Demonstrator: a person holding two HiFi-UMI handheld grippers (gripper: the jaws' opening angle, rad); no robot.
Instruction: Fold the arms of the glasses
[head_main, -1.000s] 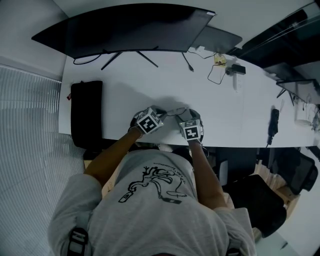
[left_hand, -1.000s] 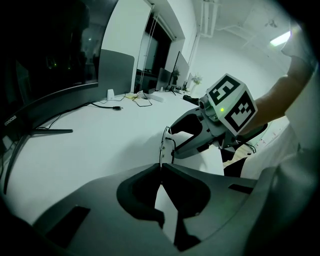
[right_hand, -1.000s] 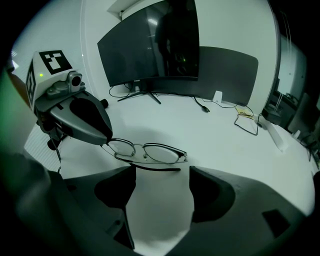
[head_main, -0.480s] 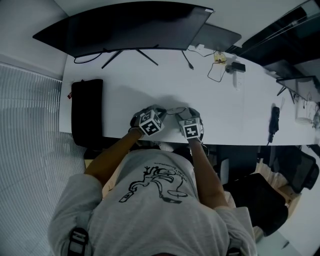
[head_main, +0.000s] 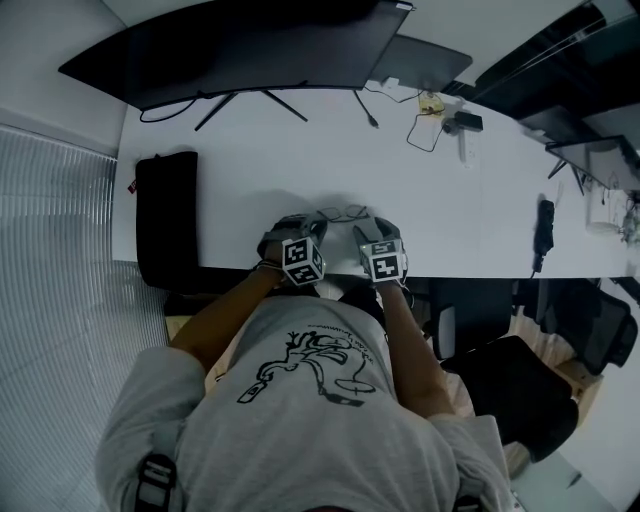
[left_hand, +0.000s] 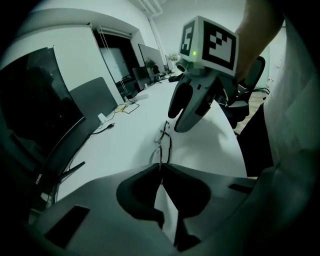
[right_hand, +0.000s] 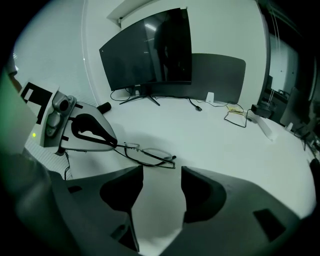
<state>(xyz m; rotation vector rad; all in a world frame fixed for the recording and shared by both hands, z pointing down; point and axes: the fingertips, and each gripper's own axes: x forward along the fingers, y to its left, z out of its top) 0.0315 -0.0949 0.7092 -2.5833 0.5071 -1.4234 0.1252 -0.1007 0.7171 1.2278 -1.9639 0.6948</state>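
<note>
Thin dark-framed glasses (head_main: 345, 213) lie on the white table (head_main: 250, 160) near its front edge, between my two grippers. My left gripper (head_main: 316, 224) is shut on the left end of the glasses (left_hand: 164, 142); a thin piece of frame runs into its closed tips (left_hand: 161, 168). From the right gripper view, the left gripper (right_hand: 82, 132) pinches the glasses (right_hand: 149, 155) at that end. One arm seems to lie along the front of the frame. My right gripper (right_hand: 161, 172) sits just short of the glasses, jaws closing, with nothing between them.
A wide dark monitor (head_main: 240, 50) stands at the back, with a grey panel (head_main: 425, 62) beside it. A black pouch (head_main: 165, 215) lies at the table's left end. Cables and small items (head_main: 437, 125) sit at the back right, and a black device (head_main: 543, 225) lies far right.
My left gripper has rolled and shifted a little toward the table's front edge, still holding the glasses. The right gripper has edged slightly too.
</note>
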